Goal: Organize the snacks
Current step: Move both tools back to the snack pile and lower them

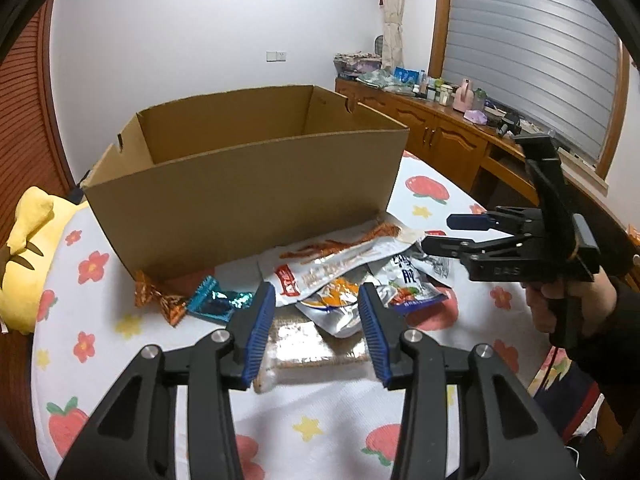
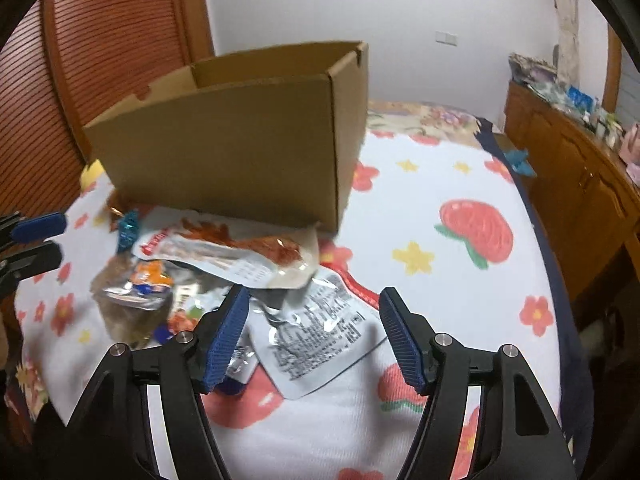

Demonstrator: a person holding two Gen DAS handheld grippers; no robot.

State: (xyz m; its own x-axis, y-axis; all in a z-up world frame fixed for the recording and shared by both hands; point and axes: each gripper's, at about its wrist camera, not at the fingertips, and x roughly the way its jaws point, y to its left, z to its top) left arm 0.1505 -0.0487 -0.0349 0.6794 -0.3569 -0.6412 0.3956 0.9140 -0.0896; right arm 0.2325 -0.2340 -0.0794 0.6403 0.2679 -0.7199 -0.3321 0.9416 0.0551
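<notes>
An open, empty-looking cardboard box (image 1: 248,184) stands on a fruit-print blanket (image 1: 320,432); it also shows in the right wrist view (image 2: 224,160). A pile of snack packets lies in front of it: a long white packet with red print (image 1: 340,258), a silver packet (image 2: 316,336), a blue candy (image 1: 218,300) and an orange candy (image 1: 160,300). My left gripper (image 1: 318,336) is open above a clear brown-edged packet (image 1: 308,344). My right gripper (image 2: 314,336) is open over the silver packet; it also shows in the left wrist view (image 1: 440,234).
A yellow plush toy (image 1: 28,256) lies left of the box. A wooden cabinet (image 1: 440,128) with bottles and clutter runs along the right under a shuttered window. A wooden slatted door (image 2: 100,52) stands behind the box. The left gripper's tips (image 2: 36,240) show at the left edge.
</notes>
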